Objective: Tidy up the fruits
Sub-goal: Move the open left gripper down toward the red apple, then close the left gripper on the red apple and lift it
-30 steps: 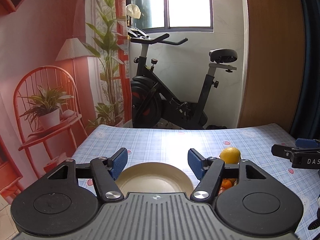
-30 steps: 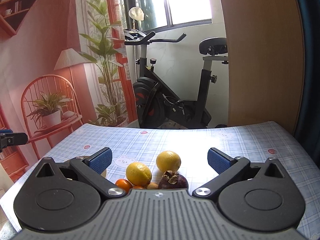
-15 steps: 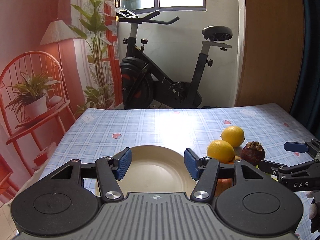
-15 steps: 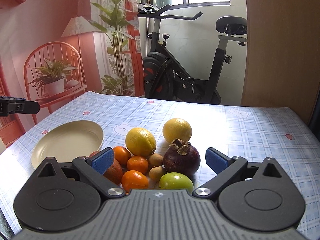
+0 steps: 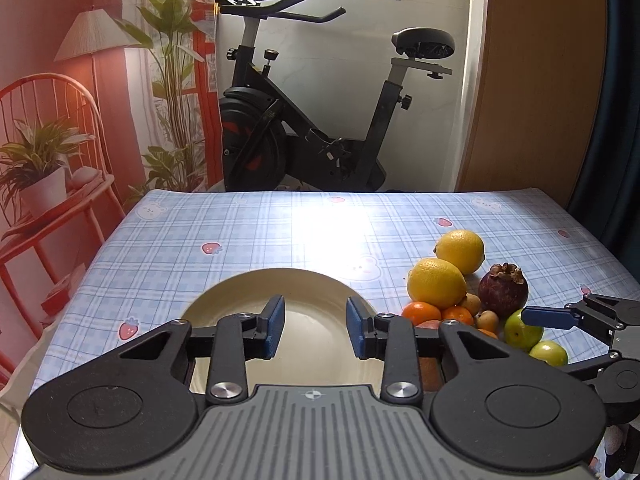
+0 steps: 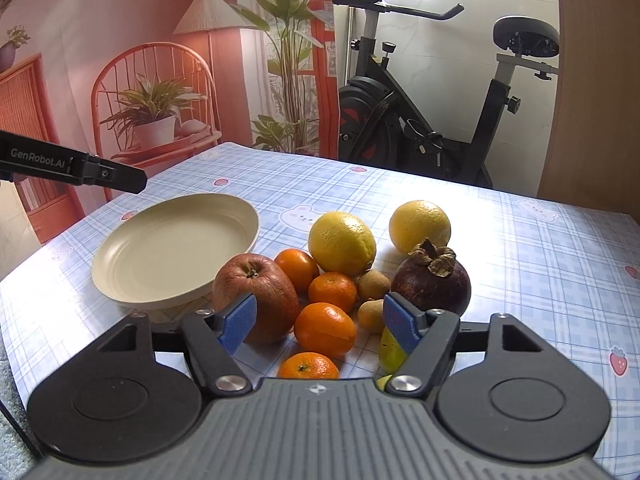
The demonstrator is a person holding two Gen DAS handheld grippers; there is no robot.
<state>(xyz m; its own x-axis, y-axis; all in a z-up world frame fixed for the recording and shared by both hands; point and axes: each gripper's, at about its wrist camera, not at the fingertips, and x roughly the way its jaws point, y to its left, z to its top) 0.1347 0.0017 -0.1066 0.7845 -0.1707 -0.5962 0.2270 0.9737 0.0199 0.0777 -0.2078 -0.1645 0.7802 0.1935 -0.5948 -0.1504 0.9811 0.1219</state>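
Observation:
A cream plate [image 5: 312, 300] [image 6: 176, 244] lies empty on the checked tablecloth. Right of it is a fruit pile: two lemons [image 6: 342, 238] [image 6: 420, 222], a red apple [image 6: 256, 288], several small oranges [image 6: 325, 328], a dark mangosteen [image 6: 431, 280], small brown fruits [image 6: 373, 284] and green fruits [image 5: 522, 330]. My left gripper [image 5: 316, 330] is open and empty above the plate. My right gripper [image 6: 320, 320] is open and empty, its blue pads either side of the oranges at the pile's near edge; it shows in the left wrist view [image 5: 560, 316] by the green fruits.
The table [image 6: 540, 272] has a blue checked cloth with strawberry and bear prints. An exercise bike [image 5: 320, 120] stands beyond the far edge, a wooden panel [image 5: 532, 80] at the right. The left gripper's body [image 6: 72, 168] juts in above the plate's left side.
Both grippers have tilted down and moved in over the table. The right gripper has come closer to the fruit pile and its jaws have narrowed. The left gripper's jaws have narrowed above the plate.

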